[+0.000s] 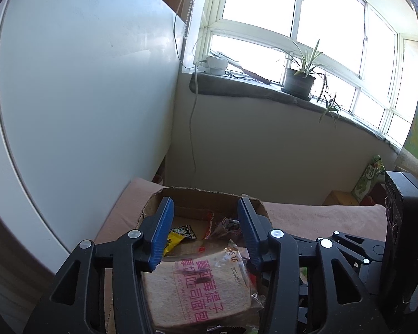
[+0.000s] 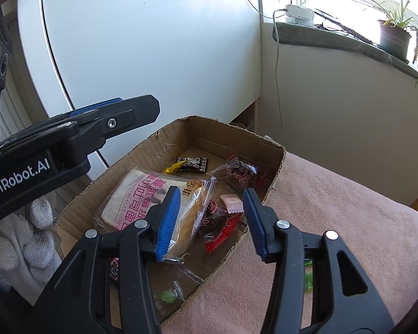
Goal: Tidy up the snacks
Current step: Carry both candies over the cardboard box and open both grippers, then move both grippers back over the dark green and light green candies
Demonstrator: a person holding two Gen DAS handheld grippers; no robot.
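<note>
An open cardboard box [image 2: 237, 136] sits on a pink cloth and holds several snacks. A bagged slice of toast bread [image 1: 197, 289] with pink print lies in it, also in the right wrist view [image 2: 142, 197]. Beside it lie a yellow and black packet [image 2: 189, 164], dark red wrapped sweets [image 2: 239, 171] and a red packet [image 2: 223, 233]. My left gripper [image 1: 204, 232] is open and empty above the bread. My right gripper [image 2: 210, 220] is open and empty over the box's right side. The left gripper also shows at the left of the right wrist view [image 2: 103, 122].
A pink cloth [image 2: 334, 222] covers the surface to the right of the box. A green packet [image 2: 308, 275] lies on it by my right gripper. A white cabinet [image 1: 83, 83] stands at the left. A windowsill with a potted plant [image 1: 298, 82] is behind.
</note>
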